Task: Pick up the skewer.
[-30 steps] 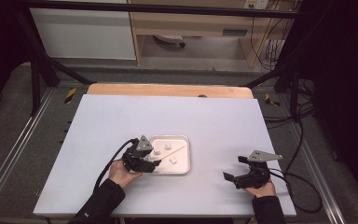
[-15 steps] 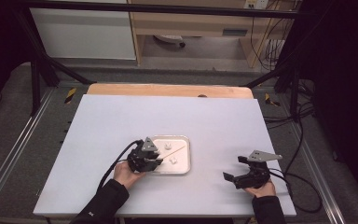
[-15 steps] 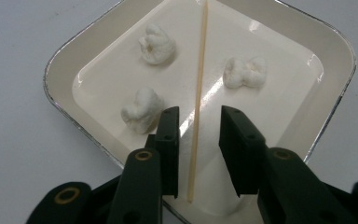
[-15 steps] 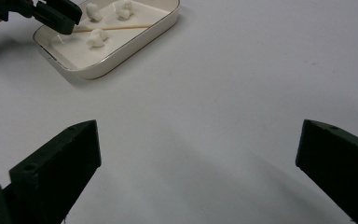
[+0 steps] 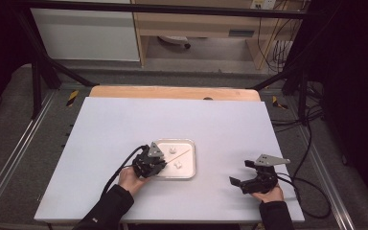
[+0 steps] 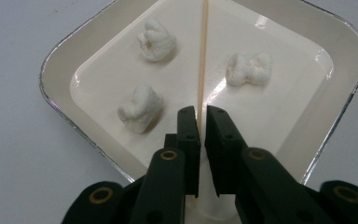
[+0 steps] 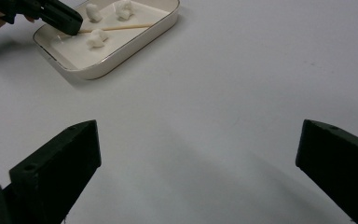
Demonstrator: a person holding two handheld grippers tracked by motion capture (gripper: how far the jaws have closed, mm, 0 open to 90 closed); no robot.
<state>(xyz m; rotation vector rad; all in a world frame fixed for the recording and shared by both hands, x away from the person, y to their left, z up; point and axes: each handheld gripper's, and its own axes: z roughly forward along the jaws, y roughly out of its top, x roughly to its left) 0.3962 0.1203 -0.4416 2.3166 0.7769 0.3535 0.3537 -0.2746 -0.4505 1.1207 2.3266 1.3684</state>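
Note:
A white tray [image 6: 56, 70] holds three marshmallows [image 6: 156, 39] [image 6: 140, 108] [image 6: 248, 67] and a thin wooden skewer [image 6: 203, 56] lying across it. My left gripper [image 6: 198, 114] reaches over the tray's near edge. Its jaws have just been closing and now pinch the near end of the skewer. In the high view the left gripper [image 5: 161, 165] sits at the left rim of the tray [image 5: 188, 143]. My right gripper [image 5: 242, 172] rests on the table well to the right of the tray, jaws wide apart and holding nothing [image 7: 198, 135].
The tray stands near the front middle of a pale table [image 5: 172, 115], with a wooden strip [image 5: 172, 92] along the far edge. Black frame bars and cables [image 5: 306, 143] run along both sides. A cable [image 5: 120, 170] trails from the left gripper.
The left gripper has edged a little right, over the tray's rim. The right gripper has stayed in place.

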